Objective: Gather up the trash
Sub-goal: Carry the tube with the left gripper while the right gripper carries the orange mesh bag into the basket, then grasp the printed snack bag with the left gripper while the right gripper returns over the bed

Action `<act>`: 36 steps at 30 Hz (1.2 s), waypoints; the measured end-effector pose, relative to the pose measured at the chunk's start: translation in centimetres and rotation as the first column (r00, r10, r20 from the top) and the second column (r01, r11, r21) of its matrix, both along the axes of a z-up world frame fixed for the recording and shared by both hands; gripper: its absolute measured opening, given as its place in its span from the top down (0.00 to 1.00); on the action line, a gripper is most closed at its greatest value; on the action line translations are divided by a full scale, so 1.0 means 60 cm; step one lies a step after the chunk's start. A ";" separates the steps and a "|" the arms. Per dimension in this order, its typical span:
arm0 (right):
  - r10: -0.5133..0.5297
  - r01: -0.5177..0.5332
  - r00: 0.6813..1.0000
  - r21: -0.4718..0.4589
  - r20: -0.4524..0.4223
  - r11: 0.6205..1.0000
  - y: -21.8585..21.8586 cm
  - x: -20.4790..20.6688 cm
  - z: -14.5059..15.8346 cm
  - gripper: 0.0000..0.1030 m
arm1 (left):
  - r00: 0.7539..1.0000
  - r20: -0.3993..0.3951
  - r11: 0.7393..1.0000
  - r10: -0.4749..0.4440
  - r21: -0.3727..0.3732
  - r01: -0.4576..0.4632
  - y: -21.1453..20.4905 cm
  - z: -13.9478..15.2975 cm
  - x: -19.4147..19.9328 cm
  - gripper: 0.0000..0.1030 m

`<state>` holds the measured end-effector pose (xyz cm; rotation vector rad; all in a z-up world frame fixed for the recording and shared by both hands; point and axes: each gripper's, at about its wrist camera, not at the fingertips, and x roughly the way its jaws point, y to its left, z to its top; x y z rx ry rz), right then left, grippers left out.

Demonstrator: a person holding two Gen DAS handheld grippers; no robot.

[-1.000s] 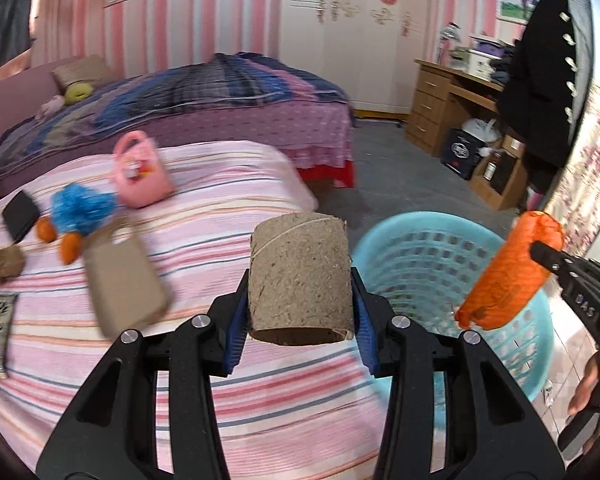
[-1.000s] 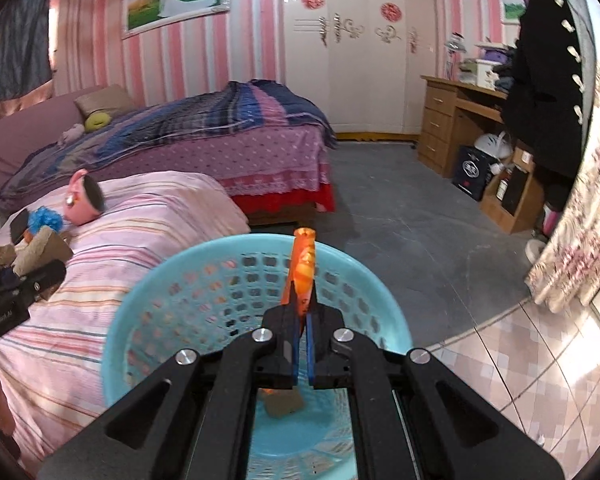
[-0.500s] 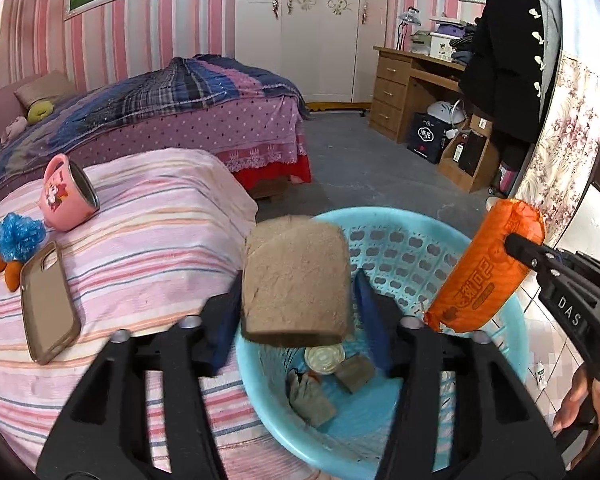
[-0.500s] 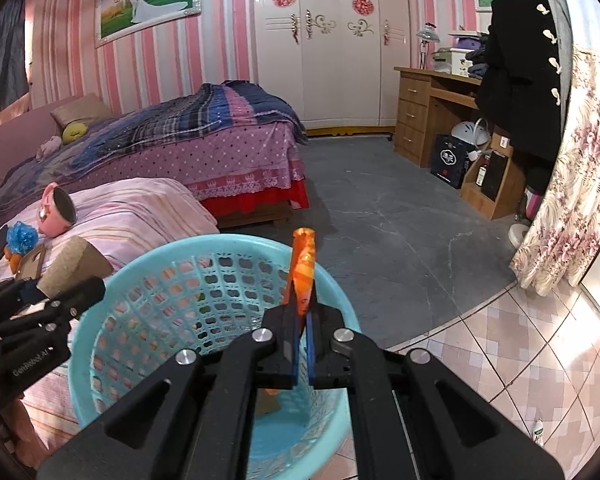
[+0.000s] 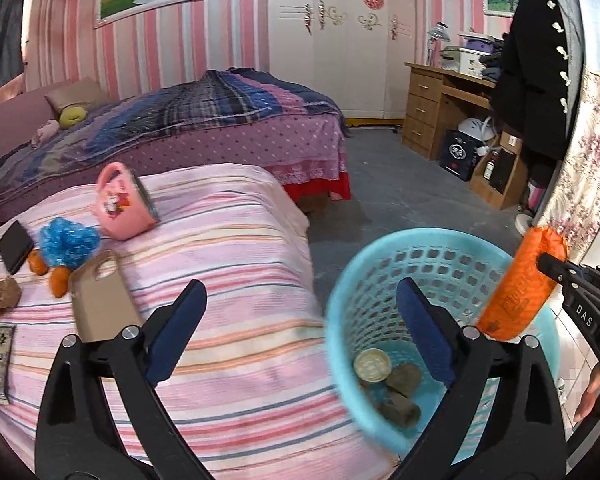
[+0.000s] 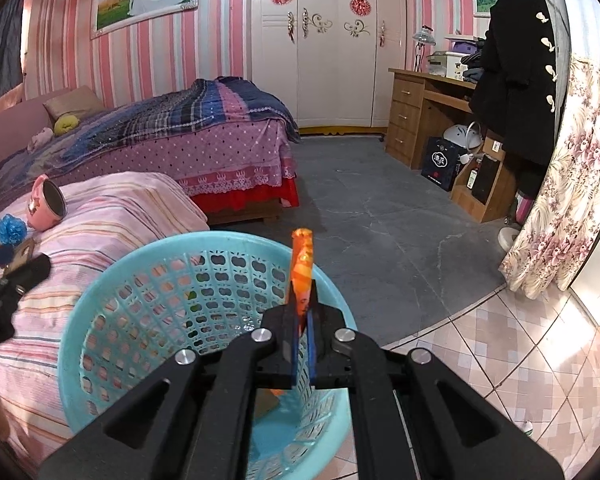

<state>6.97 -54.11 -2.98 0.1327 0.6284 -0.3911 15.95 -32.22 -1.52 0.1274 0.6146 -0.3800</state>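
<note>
Nearby, mug [image 5: 122, 204], perhaps phone case [image 5: 100, 300].

White letters "DAS" run along the black arm of the right gripper [image 5: 553, 263] at the right edge of the left wrist view. The orange packet [image 5: 521, 285] clamped in that gripper carries dark printed characters on its near end, too blurred to make out. Far right, under the wooden desk, the black box [image 6: 441, 163] shows a round white emblem with characters, also too small to read. Nothing else is legible.
</note>
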 end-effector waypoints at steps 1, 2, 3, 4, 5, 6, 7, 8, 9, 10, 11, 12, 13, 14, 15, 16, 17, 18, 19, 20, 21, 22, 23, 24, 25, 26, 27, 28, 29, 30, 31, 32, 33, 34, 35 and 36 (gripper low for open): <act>0.002 -0.002 1.000 -0.001 -0.010 1.000 0.003 0.004 -0.001 0.96 | 1.000 0.000 1.000 0.011 0.001 -0.011 0.011 0.001 0.002 0.09; 0.004 -0.004 1.000 -0.002 -0.022 1.000 0.005 0.009 -0.002 0.96 | 1.000 0.000 1.000 0.022 0.000 -0.022 0.023 0.002 0.004 0.09; 0.011 -0.011 0.999 -0.004 -0.035 1.000 0.010 0.014 -0.004 0.95 | 0.999 -0.002 0.999 0.032 -0.001 -0.032 0.033 0.002 0.004 0.08; 0.012 -0.012 0.999 -0.006 -0.038 1.000 0.012 0.015 -0.004 0.86 | 0.999 -0.005 0.999 0.046 -0.003 -0.046 0.049 0.002 0.006 0.08; 0.011 -0.011 0.999 -0.014 -0.044 1.000 0.017 0.019 -0.004 0.77 | 0.998 -0.006 0.998 0.055 -0.005 -0.055 0.058 0.003 0.006 0.07; 0.009 -0.010 0.999 -0.019 -0.045 1.000 0.021 0.020 -0.004 0.51 | 0.998 -0.008 0.998 0.065 -0.006 -0.065 0.069 0.003 0.008 0.07; 0.003 -0.005 0.999 -0.030 -0.041 1.000 0.027 0.022 -0.003 0.34 | 0.997 -0.011 0.997 0.077 -0.007 -0.077 0.083 0.003 0.009 0.07; -0.004 0.003 0.999 -0.049 -0.033 0.999 0.035 0.024 -0.001 0.33 | 0.996 -0.014 0.996 0.087 -0.005 -0.087 0.094 0.003 0.010 0.07; -0.007 0.005 0.999 -0.058 -0.033 0.998 0.041 0.025 0.000 0.33 | 0.995 -0.016 0.995 0.096 -0.002 -0.096 0.106 0.002 0.012 0.07; -0.013 0.011 0.999 -0.058 -0.035 0.998 0.046 0.028 0.002 0.32 | 0.994 -0.016 0.994 0.111 0.004 -0.111 0.124 0.002 0.012 0.07; -0.016 0.015 0.999 -0.054 -0.032 0.998 0.048 0.029 0.003 0.27 | 0.992 -0.014 0.992 0.122 0.007 -0.122 0.135 0.003 0.013 0.07; -0.022 0.021 1.000 -0.045 -0.021 0.999 0.051 0.029 0.005 0.21 | 0.991 -0.012 0.991 0.132 0.010 -0.132 0.147 0.003 0.013 0.07; -0.023 0.023 1.000 -0.042 -0.016 0.999 0.054 0.030 0.006 0.20 | 0.989 -0.011 0.989 0.150 0.014 -0.150 0.167 0.005 0.014 0.07; -0.024 0.024 1.000 -0.038 -0.008 0.999 0.058 0.030 0.010 0.20 | 0.987 -0.012 0.987 0.161 0.014 -0.161 0.180 0.006 0.015 0.06; -0.028 0.028 1.000 -0.041 -0.004 0.999 0.063 0.030 0.013 0.18 | 0.985 -0.013 0.985 0.170 0.014 -0.169 0.193 0.006 0.015 0.06; -0.031 0.031 1.000 -0.045 -0.001 0.999 0.066 0.031 0.015 0.15 | 0.983 -0.011 0.983 0.182 0.014 -0.182 0.211 0.008 0.015 0.06; -0.032 0.032 0.999 -0.051 0.008 0.998 0.075 0.032 0.018 0.11 | 0.981 -0.008 0.981 0.195 0.018 -0.195 0.227 0.010 0.016 0.06; -0.029 0.030 0.999 -0.054 0.013 0.998 0.082 0.034 0.020 0.11 | 0.978 -0.006 0.978 0.208 0.022 -0.208 0.242 0.011 0.017 0.05; -0.017 0.018 1.000 -0.054 0.014 0.998 0.094 0.038 0.023 0.11 | 0.974 -0.005 0.974 0.225 0.026 -0.225 0.262 0.011 0.019 0.05; -0.011 0.012 1.000 -0.054 0.013 0.998 0.100 0.041 0.024 0.11 | 0.970 -0.008 0.970 0.243 0.027 -0.243 0.281 0.011 0.022 0.05; -0.003 0.003 1.000 -0.054 0.012 0.999 0.107 0.045 0.025 0.11 | 0.964 -0.014 0.964 0.265 0.027 -0.265 0.304 0.010 0.025 0.05; 0.014 -0.014 1.000 -0.056 0.011 0.998 0.124 0.053 0.026 0.11 | 0.960 -0.018 0.960 0.279 0.026 -0.279 0.318 0.010 0.027 0.05; 0.022 -0.021 1.000 -0.060 0.009 0.998 0.131 0.055 0.027 0.11 | 0.954 -0.024 0.955 0.297 0.025 -0.297 0.340 0.009 0.029 0.05; 0.030 -0.030 1.000 -0.064 0.006 0.997 0.140 0.060 0.027 0.11 | 0.950 -0.026 0.951 0.310 0.027 -0.309 0.355 0.007 0.031 0.05; 0.047 -0.047 0.999 -0.076 0.001 0.996 0.159 0.068 0.026 0.11 | 0.942 -0.026 0.942 0.335 0.036 -0.334 0.381 0.005 0.035 0.05; 0.056 -0.056 0.998 -0.081 -0.001 0.995 0.168 0.071 0.026 0.11 | 0.935 -0.024 0.935 0.353 0.041 -0.352 0.397 0.002 0.035 0.05; 0.071 -0.071 0.997 -0.089 -0.003 0.994 0.183 0.076 0.026 0.11 | 0.929 -0.024 0.929 0.368 0.043 -0.367 0.412 -0.001 0.038 0.05; 0.078 -0.078 0.997 -0.092 -0.003 0.993 0.190 0.078 0.026 0.11 | 0.922 -0.030 0.922 0.386 0.045 -0.385 0.433 -0.004 0.042 0.05; 0.097 -0.097 0.995 -0.093 -0.003 0.991 0.207 0.082 0.026 0.11 | 0.915 -0.040 0.915 0.403 0.046 -0.401 0.454 -0.009 0.046 0.05; 0.119 -0.119 0.993 -0.090 -0.004 0.989 0.223 0.086 0.026 0.11 | 0.910 -0.047 0.911 0.412 0.049 -0.410 0.467 -0.013 0.049 0.05; 0.128 -0.128 0.992 -0.088 -0.005 0.988 0.230 0.086 0.026 0.11 | 0.903 -0.054 0.904 0.426 0.057 -0.423 0.486 -0.020 0.053 0.05; 0.149 -0.149 0.989 -0.085 -0.008 0.985 0.246 0.090 0.025 0.11 | 0.896 -0.058 0.898 0.439 0.069 -0.435 0.503 -0.027 0.055 0.05; 0.166 -0.167 0.986 -0.084 -0.011 0.982 0.259 0.093 0.024 0.11 | 0.890 -0.062 0.892 0.451 0.079 -0.446 0.516 -0.032 0.057 0.05; 0.175 -0.175 0.985 -0.083 -0.012 0.981 0.265 0.095 0.023 0.11 | 0.883 -0.076 0.885 0.463 0.085 -0.457 0.538 -0.039 0.061 0.06; 0.190 -0.191 0.982 -0.083 -0.016 0.978 0.281 0.100 0.022 0.11 | 0.879 -0.089 0.883 0.468 0.086 -0.462 0.548 -0.044 0.065 0.06; 0.198 -0.199 0.980 -0.082 -0.018 0.977 0.290 0.102 0.020 0.11 | 0.875 -0.103 0.881 0.473 0.087 -0.466 0.561 -0.050 0.067 0.06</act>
